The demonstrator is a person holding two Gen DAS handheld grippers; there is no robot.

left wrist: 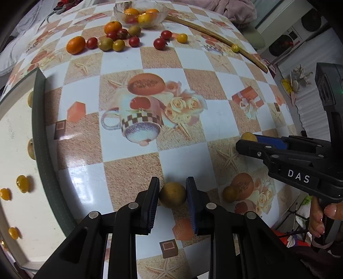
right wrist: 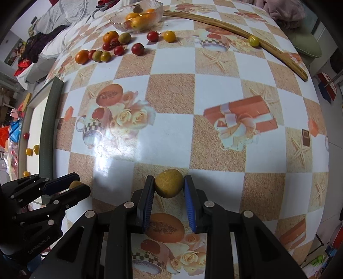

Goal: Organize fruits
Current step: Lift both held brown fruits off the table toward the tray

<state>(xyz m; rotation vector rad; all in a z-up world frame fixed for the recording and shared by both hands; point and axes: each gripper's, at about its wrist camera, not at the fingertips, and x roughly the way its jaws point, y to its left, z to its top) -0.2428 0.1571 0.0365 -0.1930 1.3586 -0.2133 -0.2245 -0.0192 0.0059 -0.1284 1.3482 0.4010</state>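
Fruits: left tool point(left wrist: 172, 194) and right tool point(right wrist: 169, 186) each clamp one.

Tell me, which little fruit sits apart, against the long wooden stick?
The small yellow tomato touching the wooden stick, far right of the others clustered near the glass bowl.

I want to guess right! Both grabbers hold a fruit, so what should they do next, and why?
Probably lift both and carry them toward the tray. Left gripper and right gripper each pinch a green fruit, and the tray already holds sorted fruit.
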